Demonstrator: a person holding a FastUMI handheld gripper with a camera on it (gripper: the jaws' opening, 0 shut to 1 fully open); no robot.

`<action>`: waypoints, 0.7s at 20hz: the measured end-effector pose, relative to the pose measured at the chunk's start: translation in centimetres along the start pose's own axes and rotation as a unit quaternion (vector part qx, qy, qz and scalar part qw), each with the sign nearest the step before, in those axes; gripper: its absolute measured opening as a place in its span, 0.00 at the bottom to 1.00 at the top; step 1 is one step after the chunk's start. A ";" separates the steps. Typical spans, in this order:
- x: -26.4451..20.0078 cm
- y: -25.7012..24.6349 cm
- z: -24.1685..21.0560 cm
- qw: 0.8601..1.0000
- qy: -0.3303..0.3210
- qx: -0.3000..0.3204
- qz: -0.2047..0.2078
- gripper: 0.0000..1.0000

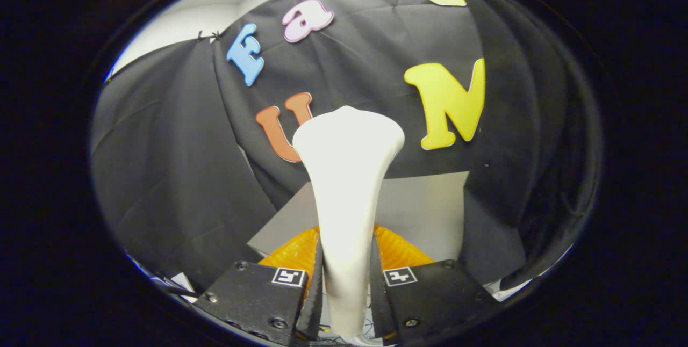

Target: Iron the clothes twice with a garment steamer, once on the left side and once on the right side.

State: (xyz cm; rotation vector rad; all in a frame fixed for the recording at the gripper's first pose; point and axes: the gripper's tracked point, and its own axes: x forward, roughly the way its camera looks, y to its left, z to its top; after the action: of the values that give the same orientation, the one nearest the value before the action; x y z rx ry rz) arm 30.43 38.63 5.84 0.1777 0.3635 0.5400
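The gripper (pixel 346 282) is clamped on the white garment steamer (pixel 346 175), which stands up tall between its two fingers (pixel 314 293), with an orange thing (pixel 403 253) and a grey board (pixel 424 212) just beyond, no writing on the steamer.

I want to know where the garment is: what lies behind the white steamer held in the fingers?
Behind the steamer, clamped in the gripper, sit an orange item, a grey panel and the black cloth wall. The steamer covers whatever is directly behind it; I cannot pick out a garment.
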 end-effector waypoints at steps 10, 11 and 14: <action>-19.8 -3.7 2.8 0.995 -0.102 0.019 -0.016 0.40; -21.2 -4.4 3.3 0.993 -0.112 0.021 -0.025 0.40; -26.6 -7.9 5.2 0.987 -0.149 0.020 -0.063 0.40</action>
State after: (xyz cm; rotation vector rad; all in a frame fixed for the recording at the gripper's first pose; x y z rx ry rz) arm 14.96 17.51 16.29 0.2679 0.0928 0.3738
